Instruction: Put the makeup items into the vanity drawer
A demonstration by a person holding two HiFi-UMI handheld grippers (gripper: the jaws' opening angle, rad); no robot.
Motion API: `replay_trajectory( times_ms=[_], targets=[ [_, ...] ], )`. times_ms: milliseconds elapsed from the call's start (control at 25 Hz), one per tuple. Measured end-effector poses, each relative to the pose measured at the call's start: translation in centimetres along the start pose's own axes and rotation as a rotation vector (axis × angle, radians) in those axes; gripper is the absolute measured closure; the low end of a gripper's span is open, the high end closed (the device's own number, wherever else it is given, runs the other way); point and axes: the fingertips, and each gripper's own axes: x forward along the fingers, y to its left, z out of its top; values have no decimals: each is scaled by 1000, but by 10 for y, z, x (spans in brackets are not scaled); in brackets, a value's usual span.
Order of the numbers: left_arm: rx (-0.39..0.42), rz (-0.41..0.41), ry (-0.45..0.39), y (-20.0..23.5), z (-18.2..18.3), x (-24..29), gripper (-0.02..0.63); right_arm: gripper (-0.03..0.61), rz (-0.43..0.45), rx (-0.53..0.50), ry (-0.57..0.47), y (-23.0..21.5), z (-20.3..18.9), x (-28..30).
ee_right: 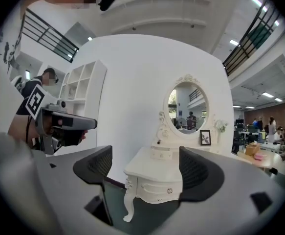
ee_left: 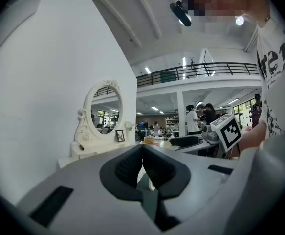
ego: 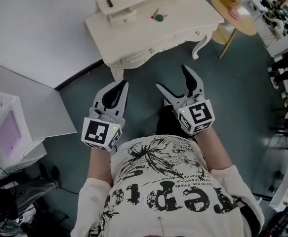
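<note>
Standing at twelve o'clock from the person, the white vanity desk (ego: 148, 36) filled the upper head view, with a round side table (ego: 245, 24) at two o'clock. The left gripper (ego: 119, 86) was closed and empty; the right gripper (ego: 171, 77) gaped wide, holding nothing. A small drawer (ego: 121, 17) sat on the desk, its contents unseen. The makeup items (ego: 157, 17) lay on the desk at the drawer's three o'clock.

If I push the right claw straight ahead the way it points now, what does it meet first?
Most likely the front of the white vanity: it sits framed between the jaws of the open, empty right claw, with nothing visible in between. Depth is unclear.
</note>
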Motion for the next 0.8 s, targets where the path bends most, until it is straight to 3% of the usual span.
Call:
replay_trajectory(
  times_ms=[560, 800],
  targets=[
    [-41, 266, 7, 69, 26, 246, 600, 169, 251, -18, 86, -236, 0, 172],
    [-71, 339, 35, 93, 12, 306, 600, 181, 332, -25, 189, -287, -27, 229]
  ],
)
